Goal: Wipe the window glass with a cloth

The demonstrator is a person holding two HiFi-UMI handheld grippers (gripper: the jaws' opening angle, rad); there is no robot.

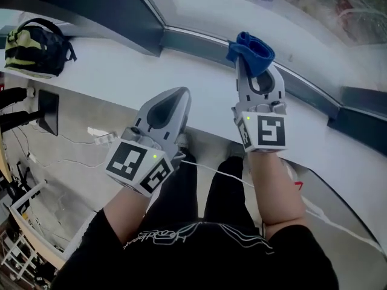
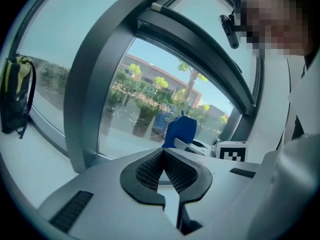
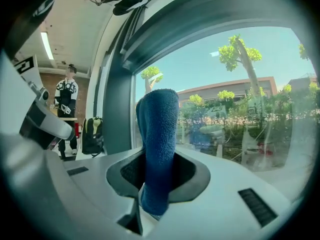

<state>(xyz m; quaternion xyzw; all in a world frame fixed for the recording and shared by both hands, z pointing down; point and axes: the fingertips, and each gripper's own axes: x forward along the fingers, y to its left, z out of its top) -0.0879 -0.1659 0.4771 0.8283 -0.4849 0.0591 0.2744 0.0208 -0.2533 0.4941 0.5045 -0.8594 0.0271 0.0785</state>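
A folded blue cloth [image 1: 251,52] sticks out of my right gripper [image 1: 256,72], which is shut on it and held up near the window glass [image 1: 284,17]. In the right gripper view the cloth [image 3: 157,149] stands upright between the jaws, with the pane [image 3: 235,99] just behind it. My left gripper [image 1: 174,98] hovers lower and to the left over the white sill [image 1: 121,71], jaws closed together with nothing between them. From the left gripper view the tips [image 2: 163,159] meet, and the cloth [image 2: 180,132] shows beyond them against the glass [image 2: 150,99].
A dark window frame [image 1: 145,11] curves between the panes. A black and yellow backpack [image 1: 36,46] sits on the sill at far left. Cables [image 1: 72,141] trail on the floor below. A person [image 3: 66,106] stands far off indoors.
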